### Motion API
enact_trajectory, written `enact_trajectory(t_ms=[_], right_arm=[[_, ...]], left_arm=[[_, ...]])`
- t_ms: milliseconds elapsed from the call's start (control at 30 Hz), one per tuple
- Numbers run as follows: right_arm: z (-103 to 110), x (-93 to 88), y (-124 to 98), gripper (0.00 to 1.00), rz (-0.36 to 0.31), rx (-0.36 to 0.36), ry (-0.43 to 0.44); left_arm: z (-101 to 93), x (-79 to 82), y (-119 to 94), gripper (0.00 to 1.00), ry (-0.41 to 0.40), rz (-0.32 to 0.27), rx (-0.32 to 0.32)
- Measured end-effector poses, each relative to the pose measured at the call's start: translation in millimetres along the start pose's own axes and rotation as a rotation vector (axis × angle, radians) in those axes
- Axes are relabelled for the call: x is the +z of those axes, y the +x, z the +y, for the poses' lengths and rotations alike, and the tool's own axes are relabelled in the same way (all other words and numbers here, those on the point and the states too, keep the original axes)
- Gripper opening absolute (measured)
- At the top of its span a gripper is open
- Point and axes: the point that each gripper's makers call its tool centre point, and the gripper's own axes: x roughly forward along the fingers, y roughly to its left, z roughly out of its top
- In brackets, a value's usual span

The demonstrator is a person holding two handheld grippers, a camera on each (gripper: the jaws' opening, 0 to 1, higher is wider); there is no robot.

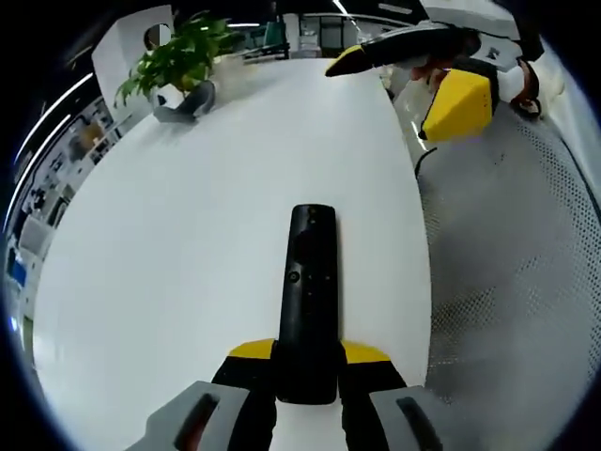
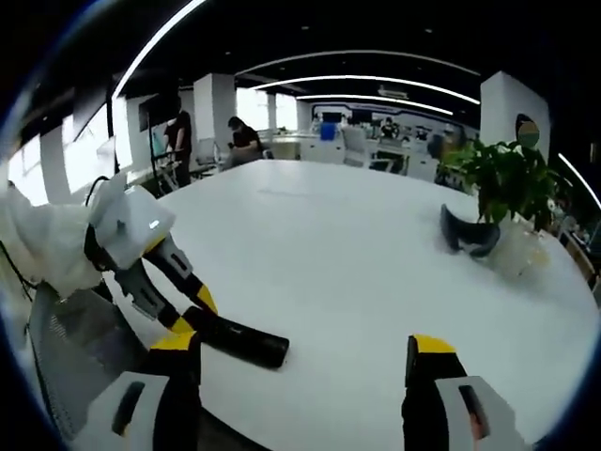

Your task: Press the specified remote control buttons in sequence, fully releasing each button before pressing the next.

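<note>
A long black remote control (image 1: 310,301) lies lengthwise along the white table (image 1: 188,225), its buttons facing up. My left gripper (image 1: 308,353) is shut on its near end, with yellow pads on both sides. My right gripper (image 1: 394,89) hovers at the table's far right edge, held by a person in white sleeves. In the right gripper view, my right gripper (image 2: 302,348) stands open above the table with nothing between its jaws. The left gripper (image 2: 192,315) shows at the left there, holding the remote (image 2: 239,343) just left of the open jaws.
A potted plant (image 1: 178,56) and a grey curved object (image 1: 183,105) stand at the table's far side, seen also as the plant (image 2: 502,183) and the grey object (image 2: 470,235). A mesh chair (image 1: 507,254) is beside the table. People (image 2: 246,136) sit far behind.
</note>
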Motion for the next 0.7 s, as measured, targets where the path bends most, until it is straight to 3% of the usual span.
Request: enact_trajectory(t_ms=[233,433,700], right_arm=[[-4,-1.7,1,0.98,0.011,-0.03,-0.021],[-8,-3.0,1,0.99,0.021,-0.056,-0.041],[-3,-7.8,3,0.98,0.044,-0.022,-0.024]], left_arm=[[23.1,-1.9,0,0.24,0.039,0.025,-0.002],[45.2,-1.3,-2,0.24,0.061,0.042,-0.004],[78.5,-0.6,-4,0.24,0.093,0.07,0.005]])
